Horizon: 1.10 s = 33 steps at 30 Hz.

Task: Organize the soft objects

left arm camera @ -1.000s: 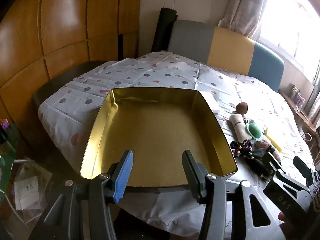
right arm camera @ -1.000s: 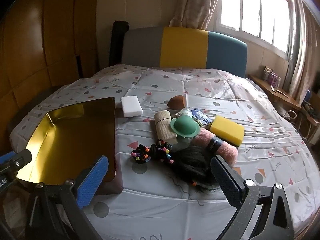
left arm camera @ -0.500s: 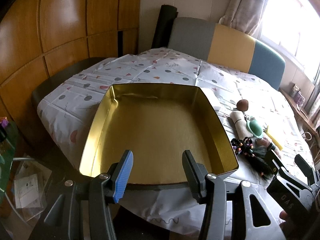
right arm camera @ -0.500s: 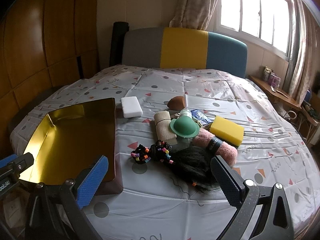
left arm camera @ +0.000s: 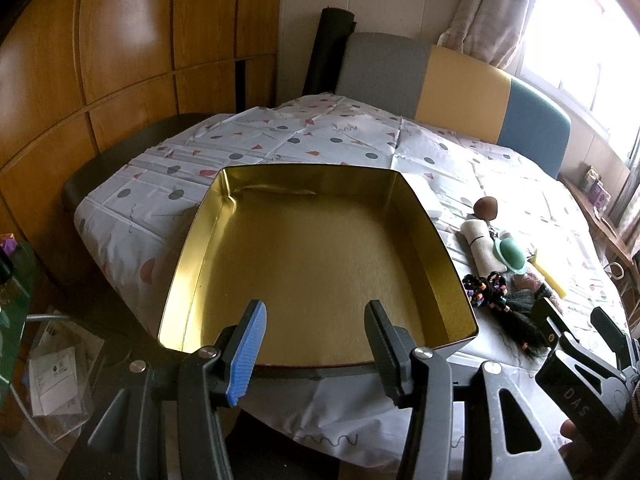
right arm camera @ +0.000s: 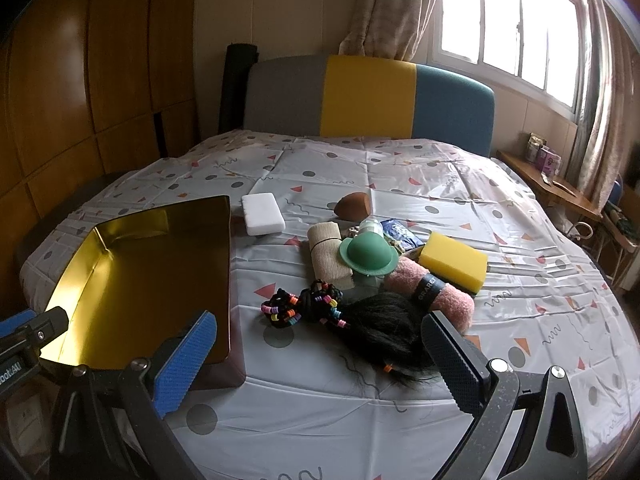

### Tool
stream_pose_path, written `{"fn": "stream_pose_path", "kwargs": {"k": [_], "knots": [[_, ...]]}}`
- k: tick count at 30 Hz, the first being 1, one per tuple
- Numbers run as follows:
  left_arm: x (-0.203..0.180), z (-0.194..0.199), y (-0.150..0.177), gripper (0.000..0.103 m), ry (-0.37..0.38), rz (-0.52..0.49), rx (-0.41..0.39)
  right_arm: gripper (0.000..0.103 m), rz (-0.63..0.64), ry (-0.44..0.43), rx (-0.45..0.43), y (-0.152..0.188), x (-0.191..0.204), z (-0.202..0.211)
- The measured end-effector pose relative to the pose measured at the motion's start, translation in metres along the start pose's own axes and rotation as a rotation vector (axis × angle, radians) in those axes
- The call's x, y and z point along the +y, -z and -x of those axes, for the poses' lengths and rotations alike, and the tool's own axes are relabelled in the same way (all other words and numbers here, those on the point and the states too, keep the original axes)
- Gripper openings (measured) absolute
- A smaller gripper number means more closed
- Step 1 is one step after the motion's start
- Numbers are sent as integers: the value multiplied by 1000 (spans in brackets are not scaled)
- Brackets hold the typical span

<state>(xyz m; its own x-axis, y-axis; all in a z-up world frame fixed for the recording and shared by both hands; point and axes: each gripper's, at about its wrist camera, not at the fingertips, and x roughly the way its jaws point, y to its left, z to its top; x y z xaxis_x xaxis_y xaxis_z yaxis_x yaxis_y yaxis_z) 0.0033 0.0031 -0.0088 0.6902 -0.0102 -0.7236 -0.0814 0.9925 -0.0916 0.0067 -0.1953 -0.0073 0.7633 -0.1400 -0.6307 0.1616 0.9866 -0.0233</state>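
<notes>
An empty gold tin (left arm camera: 320, 264) sits at the near left of the patterned bedspread (right arm camera: 400, 176). My left gripper (left arm camera: 316, 344) hovers open over its near rim, gripping nothing. To the tin's right lie a white sponge (right arm camera: 263, 213), a brown egg-shaped puff (right arm camera: 353, 204), a beige bandage roll (right arm camera: 326, 256), a green silicone cap (right arm camera: 368, 256), a yellow sponge (right arm camera: 454, 260), a pink fluffy roll (right arm camera: 436, 294), beaded black hair ties (right arm camera: 304, 306) and a black hairpiece (right arm camera: 384, 328). My right gripper (right arm camera: 320, 360) stands wide open just short of the hairpiece, touching nothing.
A grey, yellow and blue headboard (right arm camera: 368, 96) closes the far end. Wooden wardrobe panels (left arm camera: 120, 60) line the left, and a window (right arm camera: 512, 28) with a wooden ledge (right arm camera: 552, 188) is on the right. Papers on a glass surface (left arm camera: 52, 376) lie below the bed's near left corner.
</notes>
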Motion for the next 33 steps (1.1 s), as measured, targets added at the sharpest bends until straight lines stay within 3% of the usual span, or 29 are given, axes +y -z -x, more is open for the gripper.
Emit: {"fn": "stream_pose_path", "kwargs": {"k": [33], "knots": [[-4,-2,2,52,5,-8,25,103,-5,-5,-3,-1,-3,1]]}}
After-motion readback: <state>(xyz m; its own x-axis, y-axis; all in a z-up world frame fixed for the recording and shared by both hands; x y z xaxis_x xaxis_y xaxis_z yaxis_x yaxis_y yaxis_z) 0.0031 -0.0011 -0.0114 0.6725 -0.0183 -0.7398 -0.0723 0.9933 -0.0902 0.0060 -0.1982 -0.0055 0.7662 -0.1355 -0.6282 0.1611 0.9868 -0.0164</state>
